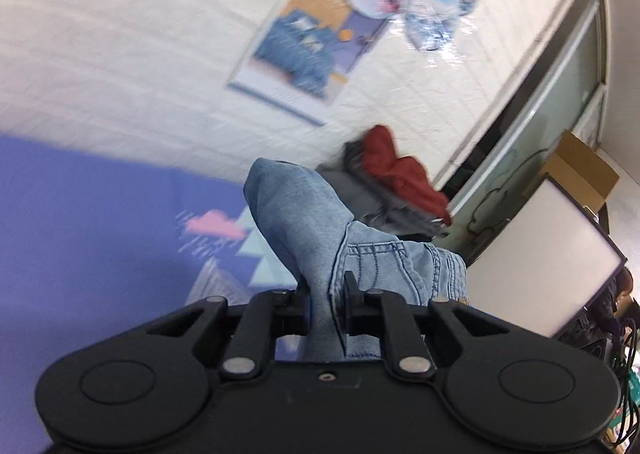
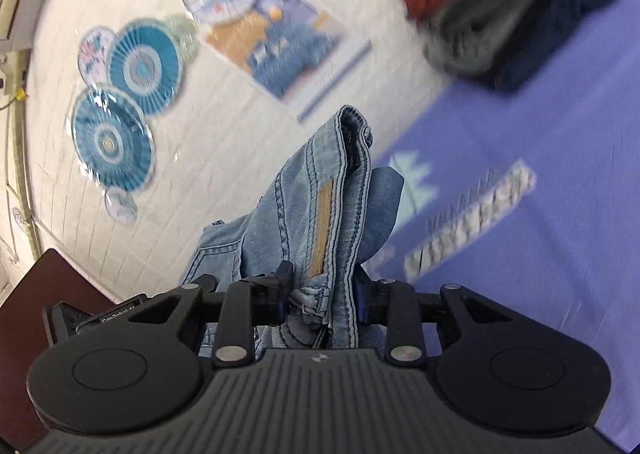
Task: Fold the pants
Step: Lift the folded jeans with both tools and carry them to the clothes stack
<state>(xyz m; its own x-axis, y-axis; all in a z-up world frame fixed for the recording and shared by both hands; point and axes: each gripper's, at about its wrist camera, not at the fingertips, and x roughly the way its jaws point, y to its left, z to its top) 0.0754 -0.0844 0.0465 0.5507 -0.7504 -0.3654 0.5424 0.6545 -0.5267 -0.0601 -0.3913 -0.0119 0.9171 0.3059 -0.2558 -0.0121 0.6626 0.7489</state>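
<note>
Light blue denim pants (image 1: 308, 221) are held up off the purple bed sheet (image 1: 80, 213). My left gripper (image 1: 326, 306) is shut on a fold of the denim near a stitched seam. My right gripper (image 2: 324, 294) is shut on the pants (image 2: 320, 193) at the waistband, where a tan label and a button edge show. The cloth bunches upward between the fingers in both views. Both views are tilted and motion-blurred.
A pile of folded clothes, red on top of grey and dark ones (image 1: 396, 173), lies on the sheet by the wall; it also shows in the right wrist view (image 2: 500, 5). A poster (image 1: 304, 41) and paper fans (image 2: 112, 137) hang on the white wall. A white board (image 1: 540, 250) stands at right.
</note>
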